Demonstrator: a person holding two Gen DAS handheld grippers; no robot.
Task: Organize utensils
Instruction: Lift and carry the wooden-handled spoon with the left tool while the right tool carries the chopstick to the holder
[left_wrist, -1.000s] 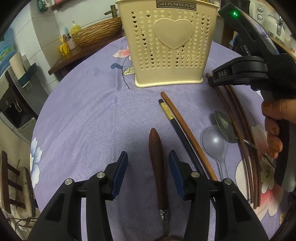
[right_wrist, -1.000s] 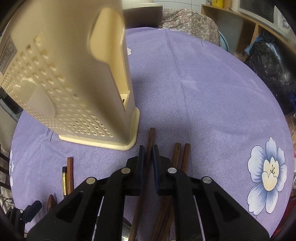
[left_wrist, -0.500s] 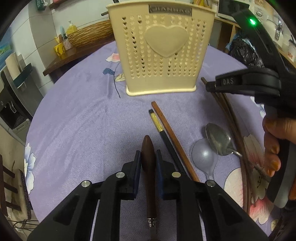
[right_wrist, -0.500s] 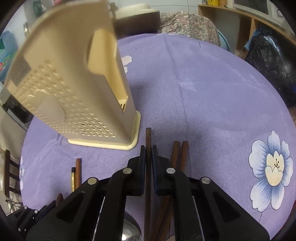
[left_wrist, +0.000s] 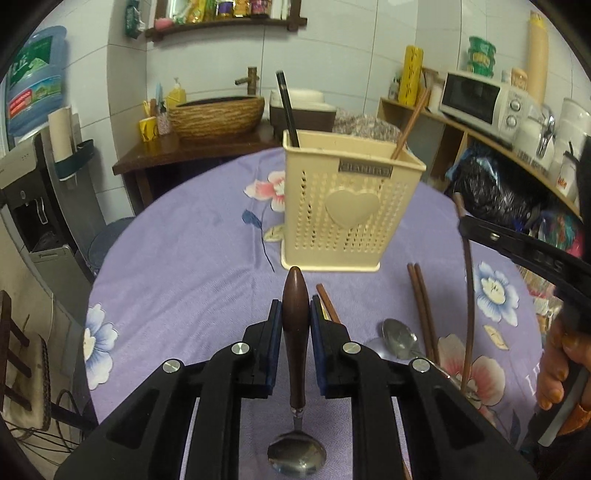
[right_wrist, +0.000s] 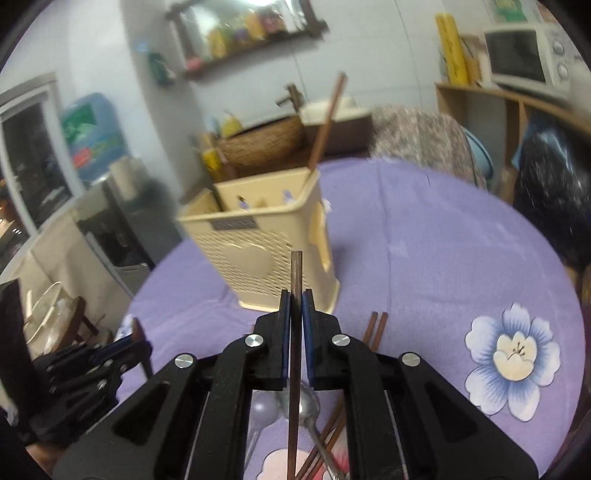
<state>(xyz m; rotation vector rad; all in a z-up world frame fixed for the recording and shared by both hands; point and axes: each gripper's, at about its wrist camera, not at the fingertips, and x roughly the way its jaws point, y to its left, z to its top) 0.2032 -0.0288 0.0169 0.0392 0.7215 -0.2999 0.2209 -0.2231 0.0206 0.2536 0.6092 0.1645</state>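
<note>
A cream perforated utensil holder (left_wrist: 347, 210) stands on the purple cloth, with a black chopstick (left_wrist: 287, 107) and a brown chopstick (left_wrist: 410, 123) in it; it also shows in the right wrist view (right_wrist: 266, 251). My left gripper (left_wrist: 295, 314) is shut on a wooden-handled spoon (left_wrist: 295, 328), lifted above the cloth, bowl hanging toward me. My right gripper (right_wrist: 296, 306) is shut on a brown chopstick (right_wrist: 295, 332), raised in front of the holder; it also shows in the left wrist view (left_wrist: 468, 295).
On the cloth lie a pair of brown chopsticks (left_wrist: 421, 306), a metal spoon (left_wrist: 397, 338), a clear plastic spoon (right_wrist: 264, 408) and two more chopsticks (left_wrist: 327, 299). A shelf with a microwave (left_wrist: 476, 98) stands right; a basket (left_wrist: 218, 118) sits on a side table behind.
Both grippers have lifted up off the cloth with their utensils and tilted level. The left gripper closed on the spoon handle a second ago.
</note>
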